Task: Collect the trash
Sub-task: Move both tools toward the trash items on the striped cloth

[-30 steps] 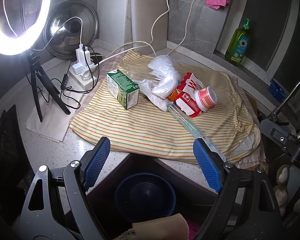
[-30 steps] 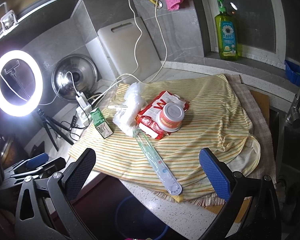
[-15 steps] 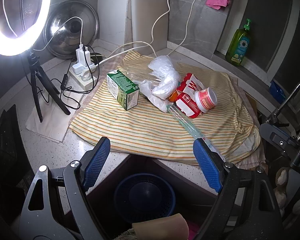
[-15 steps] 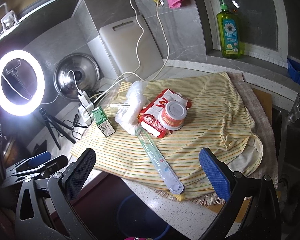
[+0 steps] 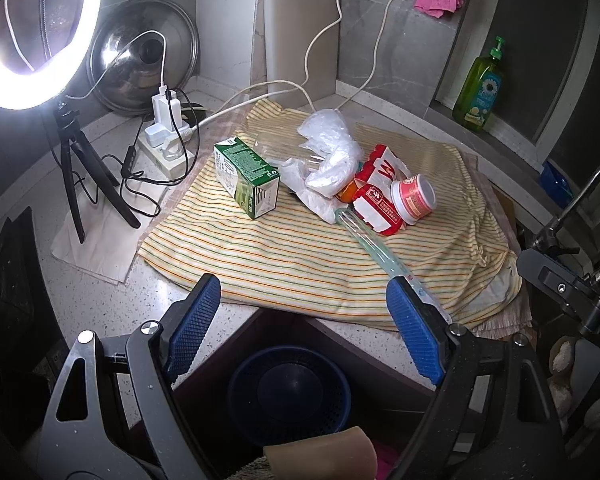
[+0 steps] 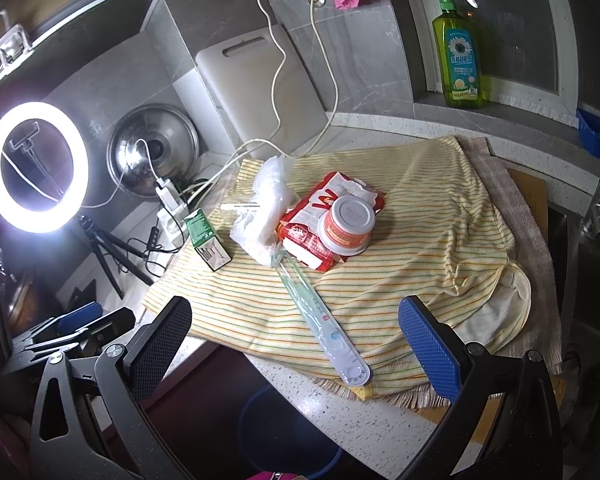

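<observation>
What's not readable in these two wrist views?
- Orange item, left wrist view: mostly hidden by the plastic bag and red wrapper; can't identify.
- Blue basket: rim cut by the counter edge in the right wrist view; contents too dark in both.
- Green carton print, right wrist view: too small.
- Long clear packet, left wrist view: near end hidden behind gripper pad.

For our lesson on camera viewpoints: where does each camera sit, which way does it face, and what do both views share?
Left wrist: on the left tongs, facing down over the counter edge at the green carton and blue basket; open pads show.
Right wrist: on the right tongs, facing the striped cloth; open pads show.
Shared: carton, cloth, red-and-white cup, ring light.
</observation>
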The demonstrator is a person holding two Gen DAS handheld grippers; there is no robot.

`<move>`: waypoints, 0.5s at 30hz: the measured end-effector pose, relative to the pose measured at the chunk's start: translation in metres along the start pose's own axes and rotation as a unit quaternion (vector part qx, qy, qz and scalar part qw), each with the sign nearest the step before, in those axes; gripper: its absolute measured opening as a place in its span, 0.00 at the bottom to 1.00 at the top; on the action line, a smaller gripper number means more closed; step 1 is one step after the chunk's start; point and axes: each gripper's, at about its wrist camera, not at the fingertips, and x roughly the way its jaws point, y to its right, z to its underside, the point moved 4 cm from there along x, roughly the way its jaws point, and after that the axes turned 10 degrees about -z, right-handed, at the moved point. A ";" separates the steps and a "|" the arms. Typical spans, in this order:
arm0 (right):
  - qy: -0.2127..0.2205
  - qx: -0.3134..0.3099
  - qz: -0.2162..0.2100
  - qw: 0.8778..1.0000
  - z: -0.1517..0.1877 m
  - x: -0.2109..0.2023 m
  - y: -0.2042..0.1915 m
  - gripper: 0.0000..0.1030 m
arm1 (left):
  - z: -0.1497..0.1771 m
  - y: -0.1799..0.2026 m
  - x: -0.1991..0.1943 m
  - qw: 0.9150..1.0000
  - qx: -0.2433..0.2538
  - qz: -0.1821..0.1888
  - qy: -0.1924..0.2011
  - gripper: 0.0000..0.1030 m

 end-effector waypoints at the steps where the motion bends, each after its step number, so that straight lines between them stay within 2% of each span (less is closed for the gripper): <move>1: -0.001 0.001 -0.001 1.000 0.000 0.000 0.001 0.99 | 0.000 0.000 0.000 1.000 0.000 0.000 0.000 0.85; 15: -0.009 0.009 -0.007 1.000 0.002 0.002 0.003 0.99 | 0.003 -0.002 0.003 1.000 -0.003 0.001 -0.002 0.85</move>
